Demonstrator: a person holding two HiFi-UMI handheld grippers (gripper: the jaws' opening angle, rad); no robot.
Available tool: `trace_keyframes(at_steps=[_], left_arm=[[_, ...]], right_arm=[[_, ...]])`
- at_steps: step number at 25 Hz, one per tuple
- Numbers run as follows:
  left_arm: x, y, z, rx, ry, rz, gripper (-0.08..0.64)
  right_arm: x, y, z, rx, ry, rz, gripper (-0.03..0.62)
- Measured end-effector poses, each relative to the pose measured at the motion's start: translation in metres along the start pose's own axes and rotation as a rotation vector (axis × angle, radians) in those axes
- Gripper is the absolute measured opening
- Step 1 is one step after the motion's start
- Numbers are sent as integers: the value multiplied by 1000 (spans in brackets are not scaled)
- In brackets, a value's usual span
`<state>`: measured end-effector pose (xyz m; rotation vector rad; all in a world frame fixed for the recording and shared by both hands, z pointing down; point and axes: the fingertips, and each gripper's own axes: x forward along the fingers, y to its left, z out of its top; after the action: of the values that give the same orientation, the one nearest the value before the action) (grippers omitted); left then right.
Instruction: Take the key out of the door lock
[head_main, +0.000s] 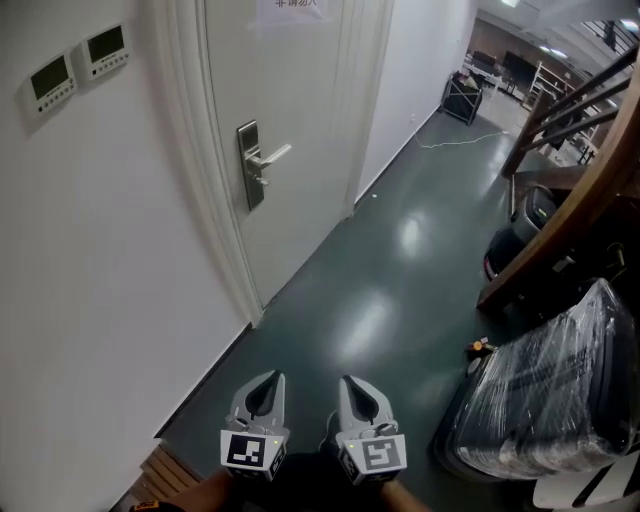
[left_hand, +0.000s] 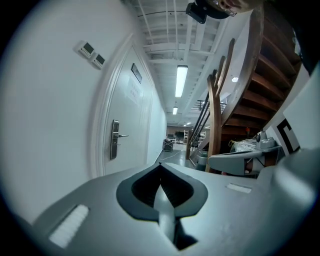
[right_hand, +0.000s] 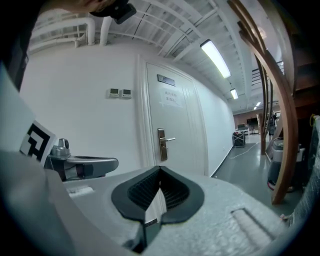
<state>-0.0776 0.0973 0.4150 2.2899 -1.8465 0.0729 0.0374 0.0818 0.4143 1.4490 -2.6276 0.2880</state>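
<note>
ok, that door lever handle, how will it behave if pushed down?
The lever handle looks metal, so probably rigid and slick. It juts sideways from the lock plate, so it likely pivots down rather than flexes.

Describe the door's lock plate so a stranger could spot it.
Find the white door in the left wall. Near its left edge is a tall silver lock plate with a lever handle, the only metal there, unlike the two white wall panels.

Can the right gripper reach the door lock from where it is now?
Probably not yet: the right gripper, jaws together, is held well short of the lock plate. Nothing stands between them, so stepping closer should do.
</note>
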Motion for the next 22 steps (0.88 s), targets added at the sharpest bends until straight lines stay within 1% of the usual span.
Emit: trace_keyframes(at_steps=[5,8,12,15,18,22], left_arm=[[49,-14,21,7,-28,54,18],[75,-19,30,3,-37,92,18],[106,-25,36,-13,-52,137,18],[126,-28,39,-17,-54,155,18],[139,-28,40,-13,-46,166,18],[158,-20,46,-3,-52,185,18]], right_arm=[[37,-48,15,-19,-7,58,-9],[58,-68,25,-23,-7,98,-9],[78,-81,41,-59,-47,192,-9],[92,-99,49,-62,-44,204,-9],[103,-116,52,-62,-23,187,-9],[126,-121,57,-59,-50,228,-9]])
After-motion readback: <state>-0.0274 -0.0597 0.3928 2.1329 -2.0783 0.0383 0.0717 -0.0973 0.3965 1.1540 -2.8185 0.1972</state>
